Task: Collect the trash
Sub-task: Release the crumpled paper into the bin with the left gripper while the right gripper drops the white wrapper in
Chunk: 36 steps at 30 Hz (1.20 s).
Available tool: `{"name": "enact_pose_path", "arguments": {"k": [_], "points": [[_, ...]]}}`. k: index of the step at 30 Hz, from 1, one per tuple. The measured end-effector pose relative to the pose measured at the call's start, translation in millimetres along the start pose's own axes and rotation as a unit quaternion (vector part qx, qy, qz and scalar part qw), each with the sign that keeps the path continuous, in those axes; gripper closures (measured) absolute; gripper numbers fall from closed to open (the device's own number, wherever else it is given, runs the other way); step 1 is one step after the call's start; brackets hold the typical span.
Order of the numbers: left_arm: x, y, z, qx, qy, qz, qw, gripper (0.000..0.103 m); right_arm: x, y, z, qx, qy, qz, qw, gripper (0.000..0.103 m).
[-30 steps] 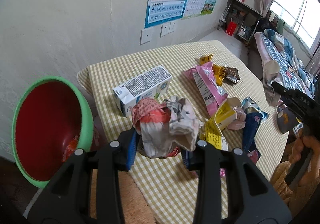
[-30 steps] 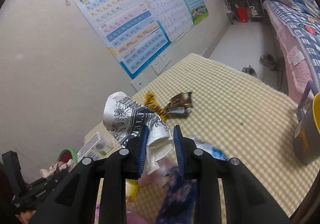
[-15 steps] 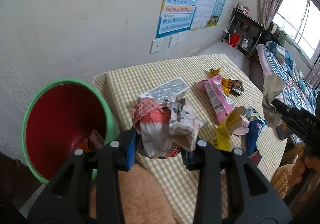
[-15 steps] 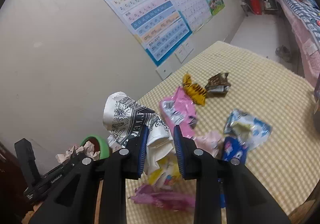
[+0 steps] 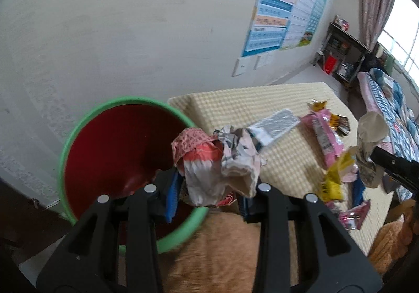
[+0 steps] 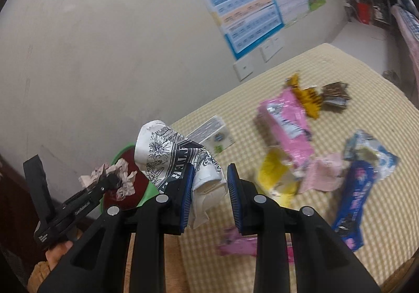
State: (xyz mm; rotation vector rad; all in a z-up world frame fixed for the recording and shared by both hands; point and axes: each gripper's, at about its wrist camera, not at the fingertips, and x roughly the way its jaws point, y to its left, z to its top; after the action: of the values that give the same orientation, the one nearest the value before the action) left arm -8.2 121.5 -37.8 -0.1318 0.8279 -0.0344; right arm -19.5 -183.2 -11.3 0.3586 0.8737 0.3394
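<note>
The black two-finger left gripper (image 5: 209, 198) with blue ribbed pads points forward and downward, its jaws narrowed and clamped on a crumpled wad of pink, red and white paper wrappers (image 5: 214, 159). The matching right gripper (image 6: 209, 198) tilts downward too, pinching a crushed white paper cup with black print (image 6: 175, 159). A bare hand (image 6: 56, 253) grips the left gripper's handle.

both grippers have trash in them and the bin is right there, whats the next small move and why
Probably carry the left gripper a little further over the green-rimmed bin, then open its fingers. Its crumpled wrappers hang at the bin's near rim, not yet clearly over the red inside. The right gripper with its printed paper cup could follow.
</note>
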Motion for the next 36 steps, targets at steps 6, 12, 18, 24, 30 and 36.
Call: {"name": "enact_pose_path", "arguments": {"k": [6,12,18,24,30,36], "points": [[1.6,36.9,2.1,-0.026,-0.005,0.035,0.999,0.069,29.0,40.0,3.0,-0.031,0.031,0.02,0.999,0.077],[7.9,65.0,-3.1,-0.053,0.002,0.053,0.9972,0.069,61.9,80.4,4.8,-0.066,0.06,0.041,0.995,0.077],[11.5,85.2,-8.6,-0.073,0.009,0.056,0.9957,0.069,93.3,109.9,1.0,-0.081,0.089,0.054,0.991,0.077],[15.6,94.0,-10.1,-0.08,0.014,0.06,0.9949,0.069,116.8,122.5,1.4,-0.073,0.107,0.062,0.99,0.077],[18.3,100.2,-12.9,-0.085,0.019,0.063,0.9942,0.069,136.1,133.6,6.5,-0.06,0.122,0.076,0.988,0.074],[19.6,104.3,-12.3,-0.088,0.022,0.071,0.9933,0.068,149.6,147.1,7.8,-0.066,0.13,0.092,0.985,0.069]]}}
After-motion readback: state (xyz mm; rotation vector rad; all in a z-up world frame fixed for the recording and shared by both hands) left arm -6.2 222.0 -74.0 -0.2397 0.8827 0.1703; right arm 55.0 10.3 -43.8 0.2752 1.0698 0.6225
